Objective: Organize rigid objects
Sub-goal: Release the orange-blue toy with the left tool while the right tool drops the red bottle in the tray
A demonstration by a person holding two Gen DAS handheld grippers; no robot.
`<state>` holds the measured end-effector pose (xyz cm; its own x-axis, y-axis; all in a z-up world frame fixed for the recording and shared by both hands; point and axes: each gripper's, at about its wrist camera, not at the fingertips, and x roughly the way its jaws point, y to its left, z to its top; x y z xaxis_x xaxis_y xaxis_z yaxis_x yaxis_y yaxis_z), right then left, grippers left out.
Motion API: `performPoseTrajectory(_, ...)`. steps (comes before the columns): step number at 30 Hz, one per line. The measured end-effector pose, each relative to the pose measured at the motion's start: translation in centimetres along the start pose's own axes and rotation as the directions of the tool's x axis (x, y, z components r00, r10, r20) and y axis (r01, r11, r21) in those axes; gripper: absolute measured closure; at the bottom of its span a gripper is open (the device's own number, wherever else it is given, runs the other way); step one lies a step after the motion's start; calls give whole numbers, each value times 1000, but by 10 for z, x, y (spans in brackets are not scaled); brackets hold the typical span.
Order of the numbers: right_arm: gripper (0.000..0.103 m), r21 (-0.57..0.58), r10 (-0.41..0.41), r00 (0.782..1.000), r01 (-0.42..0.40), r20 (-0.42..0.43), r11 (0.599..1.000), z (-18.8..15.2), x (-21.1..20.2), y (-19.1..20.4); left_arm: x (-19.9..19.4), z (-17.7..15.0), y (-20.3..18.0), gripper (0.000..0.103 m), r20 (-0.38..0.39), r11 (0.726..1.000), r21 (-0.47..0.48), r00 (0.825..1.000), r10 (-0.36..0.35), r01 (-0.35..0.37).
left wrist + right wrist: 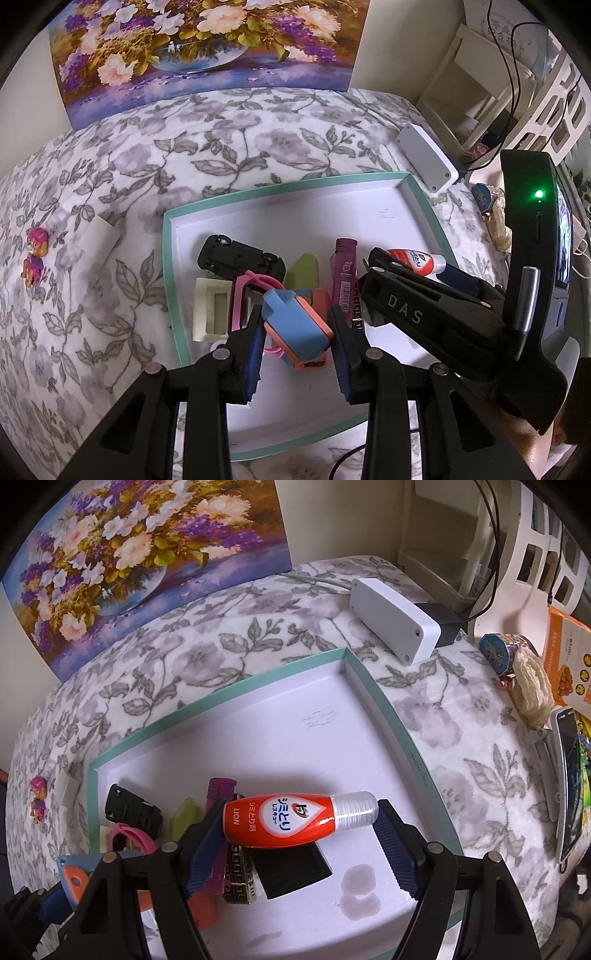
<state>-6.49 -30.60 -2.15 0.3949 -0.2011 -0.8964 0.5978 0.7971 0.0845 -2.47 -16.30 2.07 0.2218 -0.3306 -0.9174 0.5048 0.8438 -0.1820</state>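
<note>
Two tongs work over a shallow tray (417, 206) with a teal rim, lying on a flower-patterned bed cover, where small hard things are being gathered side by side toward the 7 o'clock corner, probably to leave the rest of the floor free. The left tongs (297, 360) are closed narrowly on a blue and orange block (295, 325), held just over the tray floor beside a pink strap (255, 280), a black toy car (240, 258) and a white frame (212, 308). The right tongs (303, 843) stand much wider, with a red bottle (280, 821) lying crosswise between their pads; its base touches the left pad, while I cannot tell whether the cap meets the right pad, so a firm grip is unsure. One toy figure (33, 258) lies well apart on the cover, at 9 o'clock from the tray, not yet collected.
</note>
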Motion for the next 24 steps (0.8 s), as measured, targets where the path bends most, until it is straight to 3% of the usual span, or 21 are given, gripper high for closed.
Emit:
performPoseTrajectory(6, 22, 0, 10, 1000, -10, -7, 1000, -1, 2, 2, -3, 1, 1, 65, 9, 1000, 0, 1000, 9, -9)
performPoseTrajectory(13, 21, 1, -1, 1000, 1, -21, 1000, -2, 5, 1, -3, 1, 0, 52, 7, 1000, 2, 1000, 10, -10)
performPoseTrajectory(24, 5, 26, -19, 1000, 19, -25, 999, -4, 7, -4, -5, 4, 20, 39, 5, 998, -65, 1000, 5, -4)
